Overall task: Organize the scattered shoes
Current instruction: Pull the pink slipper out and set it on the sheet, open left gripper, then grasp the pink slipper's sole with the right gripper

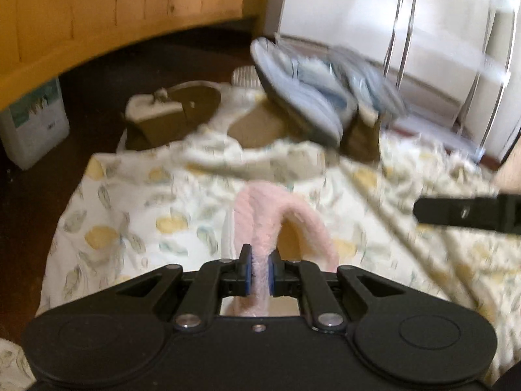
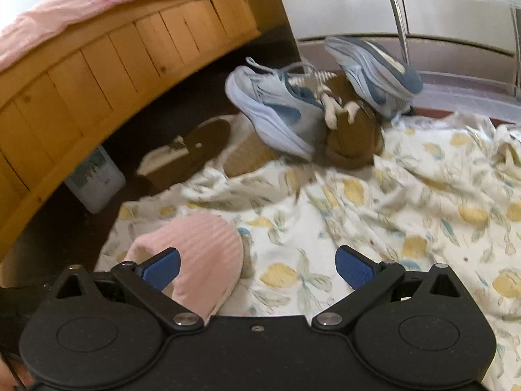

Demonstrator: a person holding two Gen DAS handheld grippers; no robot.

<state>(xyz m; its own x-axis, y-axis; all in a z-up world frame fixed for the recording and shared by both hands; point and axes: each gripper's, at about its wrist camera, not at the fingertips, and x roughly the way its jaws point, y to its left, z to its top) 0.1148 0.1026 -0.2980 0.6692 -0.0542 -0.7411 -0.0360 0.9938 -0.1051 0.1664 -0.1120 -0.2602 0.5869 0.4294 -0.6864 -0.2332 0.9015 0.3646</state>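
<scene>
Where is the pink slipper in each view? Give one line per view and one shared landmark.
Left wrist view: the pink slipper is at lower centre, its fuzzy edge pinched in the left tool.
Right wrist view: the pink slipper is at lower left, on the lemon-print sheet.
Shared landmark: the blue-and-white sneaker up the frame.

pink fuzzy slipper (image 1: 260,228): fluffy collar pinched from both sides, lifted above the cloth | pale blue-and-white lace-up sneakers (image 2: 280,107): two, tilted, leaning on brown shoes | brown lace-up shoe with white laces (image 2: 351,137): between the sneakers | brown flat sandal with white strap (image 2: 192,150): flat, near the bed frame
</scene>
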